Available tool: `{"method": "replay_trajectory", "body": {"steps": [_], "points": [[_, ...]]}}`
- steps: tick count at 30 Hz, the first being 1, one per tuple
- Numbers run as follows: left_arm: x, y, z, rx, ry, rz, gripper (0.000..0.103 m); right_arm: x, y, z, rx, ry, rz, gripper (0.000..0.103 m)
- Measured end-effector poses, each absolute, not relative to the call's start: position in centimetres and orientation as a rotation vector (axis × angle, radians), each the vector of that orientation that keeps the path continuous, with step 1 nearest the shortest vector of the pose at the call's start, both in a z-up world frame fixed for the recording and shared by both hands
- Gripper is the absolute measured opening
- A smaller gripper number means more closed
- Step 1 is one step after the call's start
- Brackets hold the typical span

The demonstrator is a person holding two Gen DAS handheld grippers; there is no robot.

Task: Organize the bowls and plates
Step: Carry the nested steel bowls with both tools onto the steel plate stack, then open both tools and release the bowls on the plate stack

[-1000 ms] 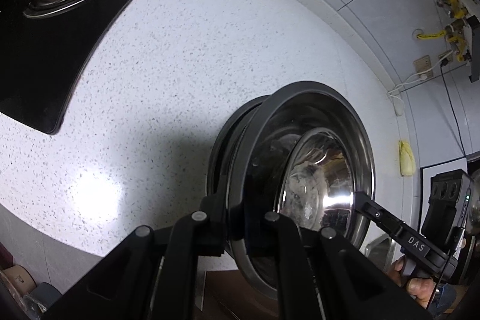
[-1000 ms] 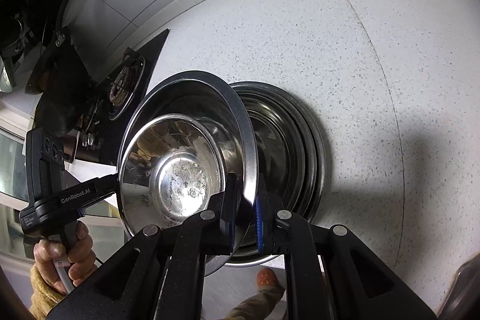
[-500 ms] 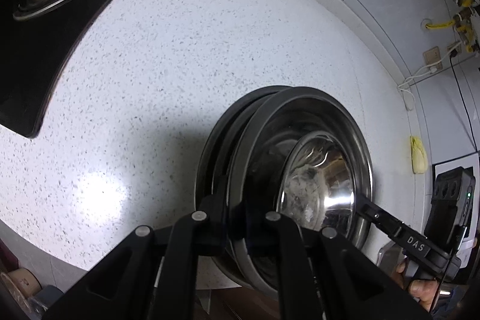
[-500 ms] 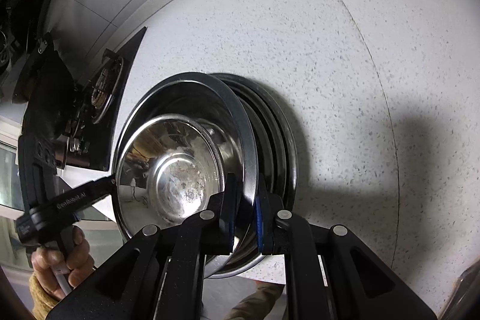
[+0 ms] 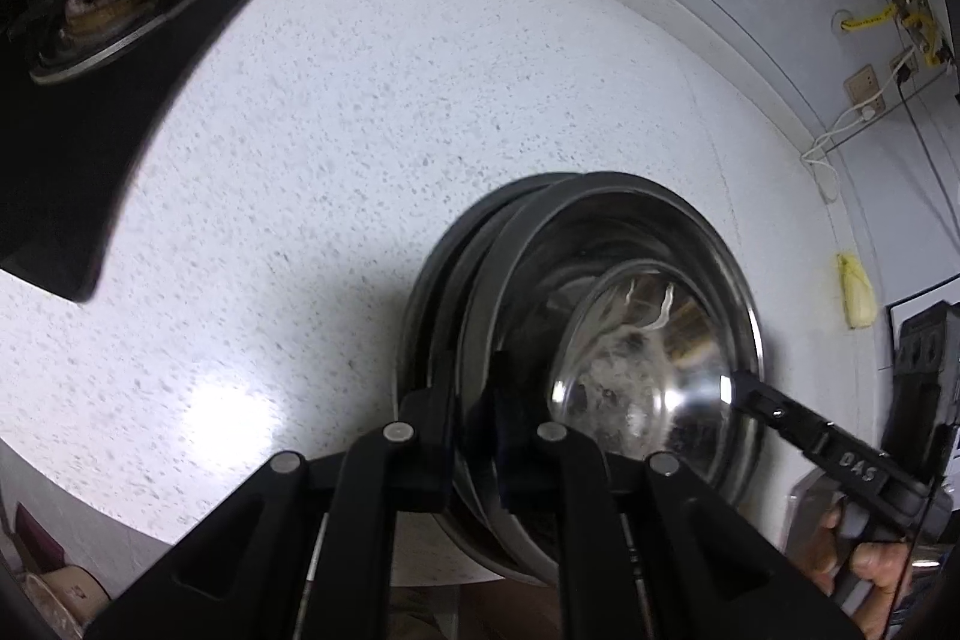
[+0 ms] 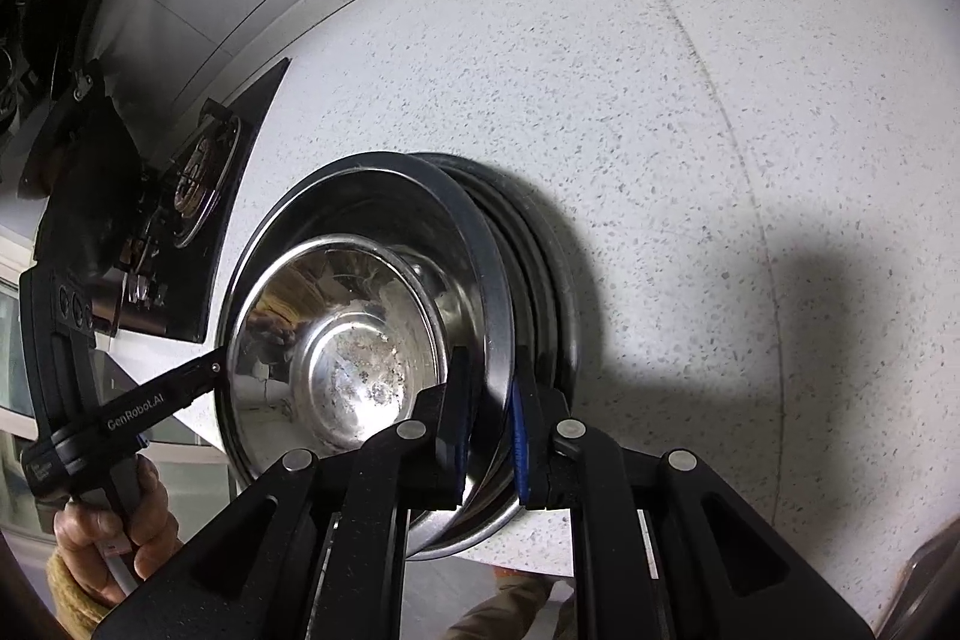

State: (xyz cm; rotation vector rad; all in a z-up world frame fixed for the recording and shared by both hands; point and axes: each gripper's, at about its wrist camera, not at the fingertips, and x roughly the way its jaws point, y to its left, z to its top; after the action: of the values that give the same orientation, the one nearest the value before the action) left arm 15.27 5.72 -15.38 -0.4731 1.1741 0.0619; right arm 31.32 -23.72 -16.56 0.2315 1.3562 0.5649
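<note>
Speckled white stone table (image 6: 690,160) carries the work, with a black glass gas hob (image 5: 78,148) at its far corner and grey wall tiles behind.

Step in hand, as I judge it: setting the wide stainless steel bowl (image 6: 372,196) down onto the stack of dark-rimmed steel plates (image 6: 546,292) at the near edge of the table. The bowl is tilted, its lower rim over the stack, and a smaller polished steel bowl (image 6: 336,346) sits nested inside it.

My left fingers (image 5: 471,400) are nearly closed, pinching the wide bowl's rim on one side. My right fingers (image 6: 489,400) are likewise nearly closed on the opposite rim, 1 pad inside the wall and 1 outside. Both pairs have eased open by a trace, though the rim is between the pads in each view.

To do this well, I would level the bowl before letting go, lower both sides together, centre it over the stack, then open both pairs evenly so it does not slide off the table edge.

Count: 2 bowls, 1 stack of plates (at least 3 rims visible; exact number unclear), 1 burner in view, 2 grippers.
</note>
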Motion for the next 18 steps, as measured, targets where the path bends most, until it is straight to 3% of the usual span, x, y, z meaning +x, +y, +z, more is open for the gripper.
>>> {"method": "replay_trajectory", "body": {"steps": [2,7,12,18], "points": [[15.3,5.5,-15.2,-0.453,1.167,0.069,0.011,31.3,-24.0,-16.4,0.232,1.349,0.554,0.019],[15.0,5.2,-14.6,-0.41,1.144,0.085,0.013,31.0,-24.0,-16.0,0.206,1.329,0.559,0.02],[13.7,4.5,-13.3,-0.331,1.081,0.133,0.025,30.6,-23.8,-15.6,0.18,1.302,0.559,0.024],[11.7,3.4,-11.4,-0.242,0.976,0.176,0.026,29.8,-23.6,-15.0,0.16,1.261,0.559,0.03]]}}
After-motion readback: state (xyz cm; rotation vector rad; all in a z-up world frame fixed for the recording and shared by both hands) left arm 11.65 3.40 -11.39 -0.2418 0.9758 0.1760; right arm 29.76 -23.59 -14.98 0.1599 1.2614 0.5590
